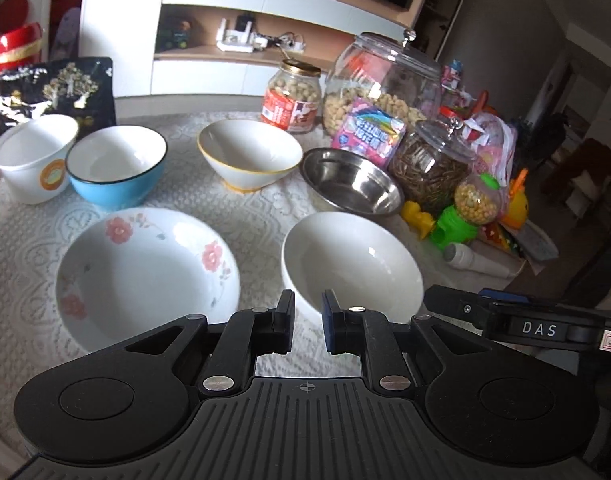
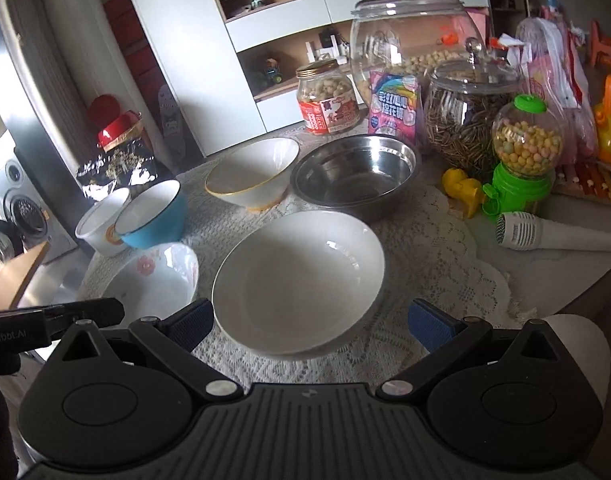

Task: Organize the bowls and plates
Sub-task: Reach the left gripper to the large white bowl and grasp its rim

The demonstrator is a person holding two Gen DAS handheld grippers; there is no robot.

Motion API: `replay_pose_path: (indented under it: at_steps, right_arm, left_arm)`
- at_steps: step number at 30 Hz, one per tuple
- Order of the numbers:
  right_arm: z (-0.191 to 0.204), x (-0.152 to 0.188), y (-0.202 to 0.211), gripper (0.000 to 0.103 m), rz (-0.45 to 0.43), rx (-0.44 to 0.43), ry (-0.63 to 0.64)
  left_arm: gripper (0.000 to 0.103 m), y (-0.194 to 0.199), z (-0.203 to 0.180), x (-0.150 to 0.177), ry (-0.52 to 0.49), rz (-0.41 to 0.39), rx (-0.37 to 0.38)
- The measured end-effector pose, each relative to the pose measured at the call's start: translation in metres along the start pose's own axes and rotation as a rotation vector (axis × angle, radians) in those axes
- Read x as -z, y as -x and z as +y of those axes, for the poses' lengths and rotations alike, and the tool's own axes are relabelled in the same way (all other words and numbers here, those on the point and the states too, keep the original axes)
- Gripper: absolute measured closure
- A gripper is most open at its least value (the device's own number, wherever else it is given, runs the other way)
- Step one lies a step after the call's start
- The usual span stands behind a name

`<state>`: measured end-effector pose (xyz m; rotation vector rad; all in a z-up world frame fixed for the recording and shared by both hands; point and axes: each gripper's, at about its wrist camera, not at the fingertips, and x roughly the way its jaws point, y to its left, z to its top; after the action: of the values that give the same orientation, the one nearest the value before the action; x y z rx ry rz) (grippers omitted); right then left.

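Several bowls stand on a lace-covered table: a plain white bowl [image 1: 351, 258] [image 2: 299, 280], a floral plate-bowl [image 1: 147, 276] [image 2: 153, 284], a yellow-rimmed bowl [image 1: 249, 154] [image 2: 251, 178], a blue bowl [image 1: 115, 164] [image 2: 153, 214], a white cup-bowl [image 1: 33, 156] [image 2: 99, 220] and a steel bowl [image 1: 351, 182] [image 2: 355, 176]. My left gripper [image 1: 308, 314] is nearly shut and empty, just before the white bowl's near left rim. My right gripper [image 2: 309, 324] is wide open, its fingers on either side of the white bowl's near rim, not touching.
Glass jars [image 1: 385, 80] [image 2: 409, 40], a nut jar [image 2: 327, 98], a pink packet [image 2: 393, 106], a green candy dispenser [image 2: 523, 156], yellow toys and a white microphone [image 2: 553, 234] crowd the right and back. A black packet [image 1: 55, 88] stands at the far left.
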<state>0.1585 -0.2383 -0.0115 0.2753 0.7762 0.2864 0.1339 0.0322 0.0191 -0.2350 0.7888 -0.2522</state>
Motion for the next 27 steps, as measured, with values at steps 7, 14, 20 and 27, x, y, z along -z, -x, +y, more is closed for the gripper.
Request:
replay_pose_path:
  at_steps: [7, 14, 20, 27]
  right_arm:
    - [-0.054, -0.028, -0.077, 0.0, 0.145, -0.074, -0.139]
    - [-0.065, -0.027, -0.125, 0.0, 0.278, -0.107, -0.189]
    - [-0.069, -0.033, -0.137, 0.0, 0.342, -0.092, -0.224]
    - [-0.044, -0.037, -0.147, 0.0, 0.426, -0.015, -0.077]
  left_arm:
    - [0.086, -0.055, 0.02, -0.043, -0.02, -0.026, 0.035]
    - [0.086, -0.126, 0.028, -0.064, -0.025, 0.135, 0.082]
    - [0.086, -0.162, 0.029, -0.094, -0.056, 0.212, 0.103]
    - [0.086, -0.168, 0.061, -0.091, -0.016, 0.251, 0.119]
